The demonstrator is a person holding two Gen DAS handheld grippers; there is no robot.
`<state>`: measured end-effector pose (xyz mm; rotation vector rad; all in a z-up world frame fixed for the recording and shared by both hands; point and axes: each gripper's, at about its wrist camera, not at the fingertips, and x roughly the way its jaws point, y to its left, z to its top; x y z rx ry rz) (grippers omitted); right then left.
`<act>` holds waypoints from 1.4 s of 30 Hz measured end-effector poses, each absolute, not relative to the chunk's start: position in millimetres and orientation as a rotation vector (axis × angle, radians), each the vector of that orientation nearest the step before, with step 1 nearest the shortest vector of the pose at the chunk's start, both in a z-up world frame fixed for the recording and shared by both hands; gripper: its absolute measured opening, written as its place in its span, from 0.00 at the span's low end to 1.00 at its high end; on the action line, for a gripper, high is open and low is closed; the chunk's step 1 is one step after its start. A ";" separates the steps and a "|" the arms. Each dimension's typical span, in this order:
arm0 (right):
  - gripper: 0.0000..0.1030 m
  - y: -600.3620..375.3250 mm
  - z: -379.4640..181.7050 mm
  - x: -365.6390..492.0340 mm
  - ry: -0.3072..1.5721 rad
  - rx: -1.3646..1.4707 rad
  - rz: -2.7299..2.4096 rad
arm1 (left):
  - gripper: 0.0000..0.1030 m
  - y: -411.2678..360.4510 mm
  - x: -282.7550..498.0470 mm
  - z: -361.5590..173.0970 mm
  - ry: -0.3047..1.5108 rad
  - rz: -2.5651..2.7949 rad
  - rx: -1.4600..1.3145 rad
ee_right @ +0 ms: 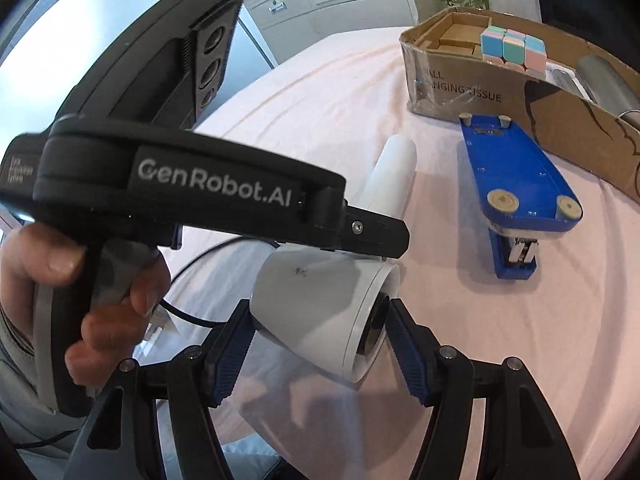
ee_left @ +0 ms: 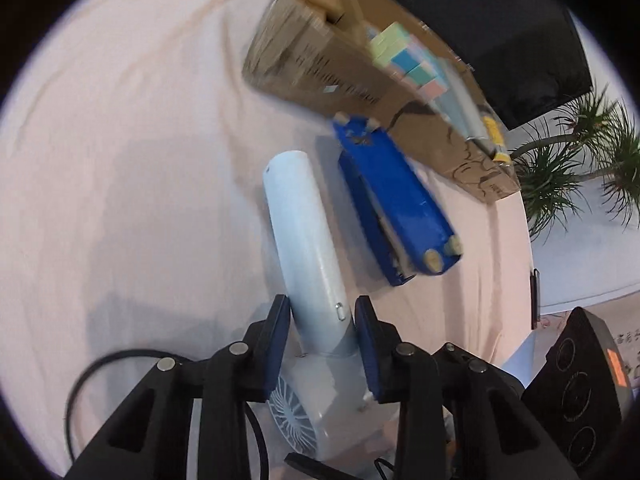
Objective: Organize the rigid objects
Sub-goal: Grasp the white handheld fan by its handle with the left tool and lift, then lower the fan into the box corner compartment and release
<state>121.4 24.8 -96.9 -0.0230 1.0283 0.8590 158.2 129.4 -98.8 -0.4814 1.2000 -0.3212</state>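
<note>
Right wrist view, box (ee_right: pixel 460 88): cardboard, holds pastel blocks (ee_right: pixel 514 50) and brown cartons.
Stapler (ee_right: pixel 516 184): blue, on cloth (ee_right: pixel 320 92) beside box.
Dryer (ee_right: pixel 320 312): on cloth.
Left gripper (ee_left: pixel 322 340): jaws apart around handle.
Right gripper (ee_right: pixel 320 344): jaws apart astride nozzle.

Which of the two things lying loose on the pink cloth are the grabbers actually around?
The white hair dryer: the left gripper straddles its handle, the right gripper its nozzle. The blue stapler lies untouched beside it.
</note>
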 end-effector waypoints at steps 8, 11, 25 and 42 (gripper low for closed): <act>0.62 18.0 -20.1 155.2 0.827 0.004 0.851 | 0.29 128.7 204.7 7.1 0.975 -0.322 -0.337; 0.62 21.8 12.5 197.4 0.750 -0.003 0.829 | 0.29 132.0 251.7 39.2 0.912 -0.348 -0.299; 0.62 61.4 -10.4 445.3 1.061 0.057 0.808 | 0.29 153.5 455.8 -23.3 1.088 -0.380 -0.384; 0.52 46.6 -27.0 453.7 1.058 0.046 0.764 | 0.32 165.6 434.5 -41.6 1.127 -0.328 -0.386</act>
